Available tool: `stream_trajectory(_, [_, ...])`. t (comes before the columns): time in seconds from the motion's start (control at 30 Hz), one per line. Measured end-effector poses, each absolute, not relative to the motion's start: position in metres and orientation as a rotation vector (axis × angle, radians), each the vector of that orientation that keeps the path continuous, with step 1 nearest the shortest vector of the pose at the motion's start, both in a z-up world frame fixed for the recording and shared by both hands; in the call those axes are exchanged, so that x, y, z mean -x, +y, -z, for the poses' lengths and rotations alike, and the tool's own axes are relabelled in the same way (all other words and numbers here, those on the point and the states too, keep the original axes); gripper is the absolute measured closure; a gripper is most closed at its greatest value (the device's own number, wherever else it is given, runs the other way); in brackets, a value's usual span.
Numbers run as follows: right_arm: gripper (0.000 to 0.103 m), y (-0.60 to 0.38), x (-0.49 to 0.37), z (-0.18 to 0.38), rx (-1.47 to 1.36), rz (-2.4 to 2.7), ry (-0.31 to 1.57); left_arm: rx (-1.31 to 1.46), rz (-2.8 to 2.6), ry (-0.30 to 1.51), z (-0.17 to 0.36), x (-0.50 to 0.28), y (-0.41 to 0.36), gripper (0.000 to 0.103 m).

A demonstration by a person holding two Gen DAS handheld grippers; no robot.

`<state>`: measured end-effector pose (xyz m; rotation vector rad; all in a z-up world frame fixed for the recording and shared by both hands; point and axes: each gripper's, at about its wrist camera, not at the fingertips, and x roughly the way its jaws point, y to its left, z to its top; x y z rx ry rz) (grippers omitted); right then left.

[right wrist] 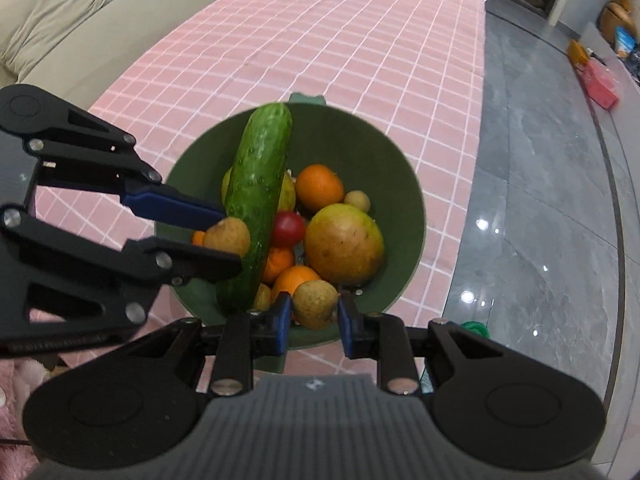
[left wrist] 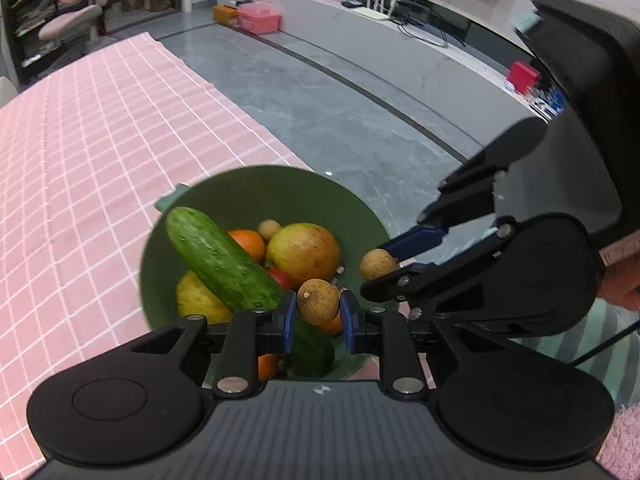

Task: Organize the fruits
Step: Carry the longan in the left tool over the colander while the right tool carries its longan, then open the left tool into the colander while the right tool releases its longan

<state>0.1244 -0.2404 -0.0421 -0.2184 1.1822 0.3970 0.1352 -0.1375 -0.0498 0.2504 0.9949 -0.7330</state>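
Note:
A green bowl [left wrist: 256, 192] [right wrist: 360, 148] stands at the edge of the pink checked tablecloth. It holds a cucumber [left wrist: 222, 260] [right wrist: 258, 192], a big yellow-red fruit [left wrist: 304, 250] [right wrist: 344, 244], oranges [right wrist: 319, 187], a red tomato [right wrist: 288, 229] and small brown fruits. My left gripper [left wrist: 319, 312] [right wrist: 224, 240] is shut on a small brown round fruit [left wrist: 318, 301] [right wrist: 227, 237] above the bowl. My right gripper [right wrist: 314, 312] [left wrist: 384, 264] is shut on another small brown fruit [right wrist: 315, 304] [left wrist: 378, 265] over the bowl's near rim.
The pink tablecloth [left wrist: 80, 160] [right wrist: 340, 40] stretches beyond the bowl. A grey tiled floor [left wrist: 340, 112] [right wrist: 540, 200] lies beside the table. A beige sofa [right wrist: 68, 12] is at the far left. A low shelf [left wrist: 360, 36] with boxes runs along the wall.

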Motion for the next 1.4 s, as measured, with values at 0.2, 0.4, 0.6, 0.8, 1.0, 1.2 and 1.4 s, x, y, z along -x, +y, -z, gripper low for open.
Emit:
stream_trajectory(0.2, [0.082,-0.241,-0.129,0.053,0.251,-0.428,1.206,-0.256,0.739,1.043,0.065,-0.142,-0.141,0.078])
stream_trajectory(0.4, [0.082,-0.239,-0.133,0.055,0.298,-0.447,1.216,-0.236,0.745,1.077,0.073,-0.15,-0.139,0.077])
stream_trajectory(0.6, [0.082,-0.238,-0.136,0.058,0.316,-0.449,1.225,-0.195,0.757,1.096,0.075,-0.153,-0.138,0.076])
stream_trajectory(0.8, [0.082,-0.235,-0.137,0.062,0.322,-0.451,1.232,-0.205,0.765,1.118,0.075,-0.154,-0.132,0.071])
stream_trajectory(1.0, [0.082,-0.233,-0.138,0.065,0.326,-0.458,1.243,-0.219,0.779,1.137,0.074,-0.151,-0.129,0.041])
stream_trajectory(1.2, [0.082,-0.228,-0.14,0.064,0.346,-0.47,1.245,-0.278,0.745,1.123,0.072,-0.146,-0.129,0.036])
stream_trajectory(1.4, [0.069,-0.222,-0.136,0.061,0.377,-0.476,1.238,-0.273,0.744,1.097,0.059,-0.14,-0.124,0.036])
